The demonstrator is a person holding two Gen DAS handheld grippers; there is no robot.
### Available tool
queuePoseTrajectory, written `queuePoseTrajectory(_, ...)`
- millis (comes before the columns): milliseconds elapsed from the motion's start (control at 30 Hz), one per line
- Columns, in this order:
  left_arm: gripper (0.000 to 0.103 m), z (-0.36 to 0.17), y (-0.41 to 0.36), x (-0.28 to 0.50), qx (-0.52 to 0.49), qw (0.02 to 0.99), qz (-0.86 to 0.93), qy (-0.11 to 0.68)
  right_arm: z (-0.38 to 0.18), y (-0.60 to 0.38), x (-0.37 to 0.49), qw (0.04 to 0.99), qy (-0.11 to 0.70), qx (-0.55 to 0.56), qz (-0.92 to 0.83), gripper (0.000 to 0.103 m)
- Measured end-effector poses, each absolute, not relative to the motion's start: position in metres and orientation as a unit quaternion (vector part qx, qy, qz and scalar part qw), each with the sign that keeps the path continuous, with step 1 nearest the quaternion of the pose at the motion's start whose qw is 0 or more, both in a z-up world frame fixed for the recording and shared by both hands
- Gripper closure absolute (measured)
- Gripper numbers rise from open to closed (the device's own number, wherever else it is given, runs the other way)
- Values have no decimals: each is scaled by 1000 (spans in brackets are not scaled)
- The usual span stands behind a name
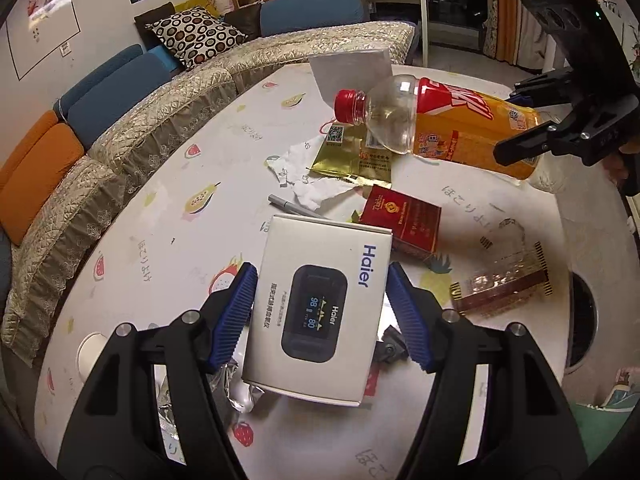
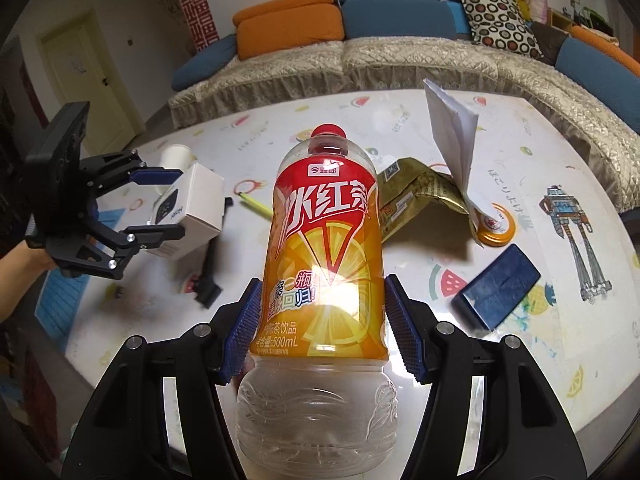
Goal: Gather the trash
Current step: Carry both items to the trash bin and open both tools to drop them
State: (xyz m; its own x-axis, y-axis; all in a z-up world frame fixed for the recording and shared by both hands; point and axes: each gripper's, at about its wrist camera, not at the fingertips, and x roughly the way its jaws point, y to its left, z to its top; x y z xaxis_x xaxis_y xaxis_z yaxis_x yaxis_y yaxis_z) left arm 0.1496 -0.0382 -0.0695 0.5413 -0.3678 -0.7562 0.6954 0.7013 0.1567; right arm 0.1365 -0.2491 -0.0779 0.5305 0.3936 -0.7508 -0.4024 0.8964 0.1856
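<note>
Trash lies scattered over a white table (image 1: pixel 168 200) with a fruit-print cover, and both hand-held grippers are pinching pieces of it above the surface. Left gripper (image 1: pixel 322 276) has its blue pads pressed on the two long sides of a white box (image 1: pixel 320 304), which hangs clear of the table; the right wrist view shows the same box clamped in that gripper at the left, with a hand (image 2: pixel 20 268) behind it. Right gripper (image 2: pixel 322 292) pinches an empty bottle (image 2: pixel 328 240) with an orange label and a red cap (image 2: pixel 329 133), its pads on the lower part of the label; in the left wrist view the bottle lies tilted in the air, cap pointing left, above the clutter. On the table below are a gold wrapper (image 1: pixel 352 156), crumpled white paper (image 1: pixel 304 176), a red pack (image 1: pixel 400 220), a grey pen (image 1: pixel 292 206) touching the paper, and a clear wrapper (image 1: pixel 504 284) with gold edging to the right. Crumpled foil (image 1: pixel 236 380) sits under the box. The right wrist view adds a folded white sheet (image 2: pixel 456 136) standing on the gold wrapper, an orange lid (image 2: pixel 494 226) just beside it, a blue box (image 2: pixel 496 284) nearby, a paper cup (image 2: pixel 176 156) behind the white box, and a black brush (image 2: pixel 208 280). A sofa (image 1: pixel 160 112) with cushions runs along the far edge of the table.
</note>
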Motion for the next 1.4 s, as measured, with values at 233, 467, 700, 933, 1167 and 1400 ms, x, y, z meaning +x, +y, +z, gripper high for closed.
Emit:
queuePoseTrajectory(233,39,-33,-74,96,236,842,-353,333,-45,-290,50,886,402,11,233,41)
queuePoseTrajectory(467,39,-28,-160,19,260,801,-440,311,-52,-353,-56,888,422,21,183,41)
queuePoseTrajectory(700,39,-66,-242,-44,289,734,-523,323,-107,-407,-144,863,486,41,131,41)
queuePoseTrajectory(933,39,-129,-296,-82,342,661,-570,348,-187,-428,-175,818,560,68,116,41)
queuePoseTrajectory(1167,40,-205,-316,-91,381,598,-572,411,-272,-421,-171,762,629,86,126,41)
queuePoseTrajectory(1400,40,-258,-330,-95,415,547,-577,442,-333,-405,-157,716,680,78,138,41)
